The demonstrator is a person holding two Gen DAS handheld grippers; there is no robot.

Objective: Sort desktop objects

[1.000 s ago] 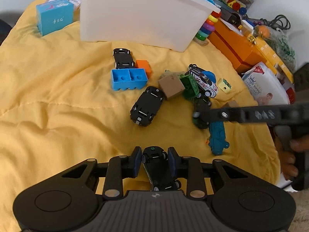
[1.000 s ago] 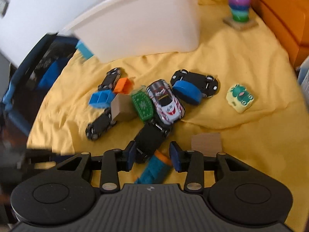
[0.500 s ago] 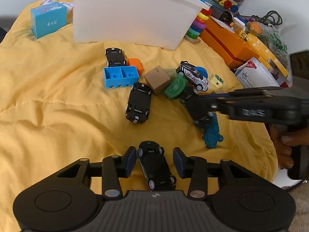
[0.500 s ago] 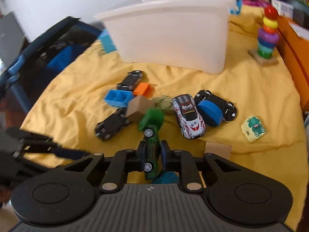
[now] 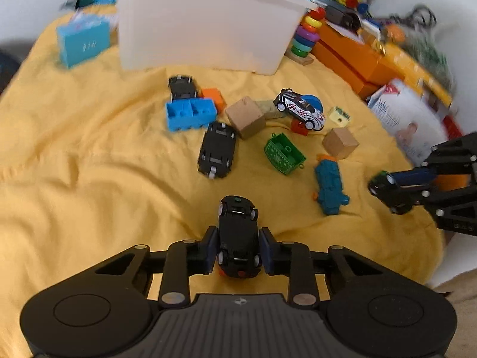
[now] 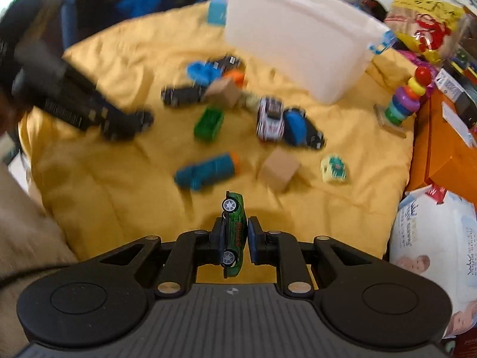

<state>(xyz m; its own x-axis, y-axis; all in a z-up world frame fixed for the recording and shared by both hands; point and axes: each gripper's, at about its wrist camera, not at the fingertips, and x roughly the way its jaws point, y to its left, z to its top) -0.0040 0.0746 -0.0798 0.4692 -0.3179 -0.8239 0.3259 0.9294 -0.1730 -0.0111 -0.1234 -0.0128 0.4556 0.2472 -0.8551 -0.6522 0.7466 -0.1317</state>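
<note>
Carrying stage: left claw clamps a black toy car, right claw a green toy car (sideways); next, drop both into the white plastic bin.

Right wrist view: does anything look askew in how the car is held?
Yes. The green toy car sits on its side in the right gripper, wheels facing left, pinched across roof and underside. The left gripper holds its black car by the flanks.
</note>
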